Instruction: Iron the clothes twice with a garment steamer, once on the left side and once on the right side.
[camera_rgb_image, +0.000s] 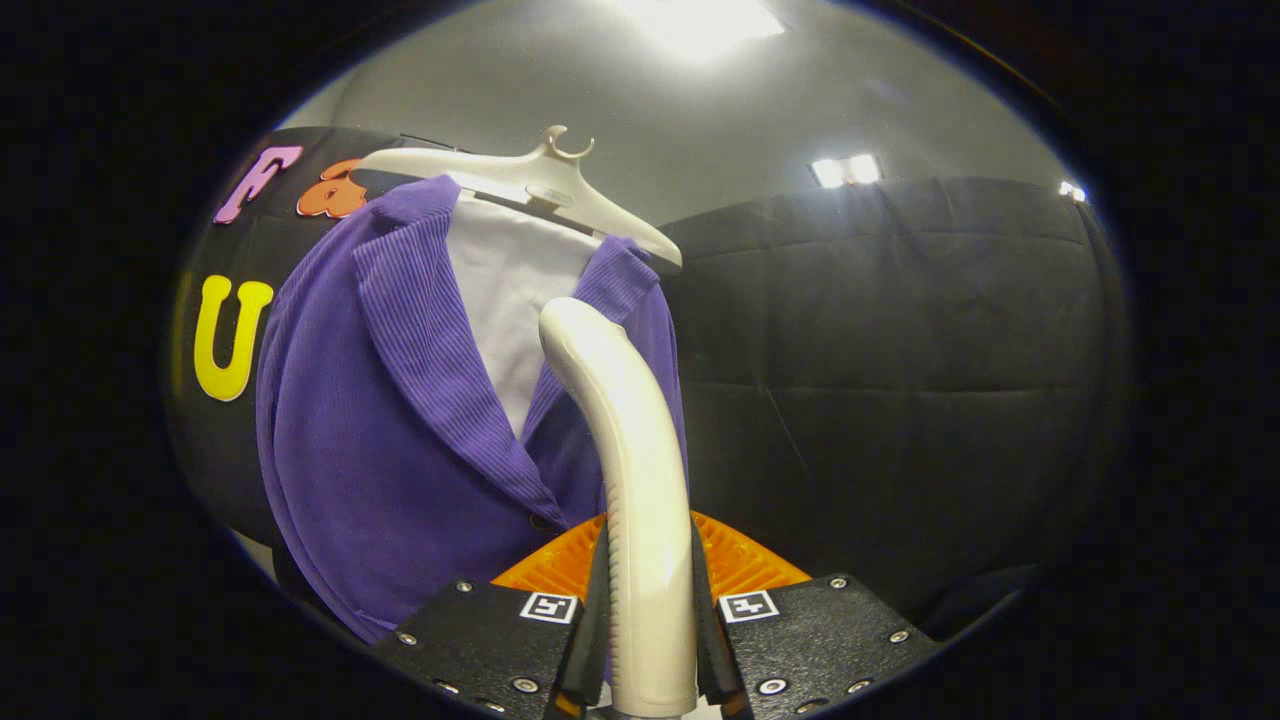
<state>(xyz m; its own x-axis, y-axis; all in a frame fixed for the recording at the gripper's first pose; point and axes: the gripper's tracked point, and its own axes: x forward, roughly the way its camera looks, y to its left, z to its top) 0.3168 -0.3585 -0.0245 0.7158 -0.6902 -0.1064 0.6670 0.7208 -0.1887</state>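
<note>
A purple corduroy jacket (390, 440) with a white lining (505, 290) hangs on a white hanger (540, 180), ahead and to the left of the fingers. A white garment steamer (625, 450) rises from between the fingers, its curved head reaching up in front of the jacket's right lapel. My gripper (648, 600) is shut on the steamer's handle, both fingers pressing its sides. Whether the steamer head touches the cloth cannot be told.
The black cloth booth wall (900, 350) stands behind and to the right of the jacket. Ceiling lights (845, 170) shine above it.
</note>
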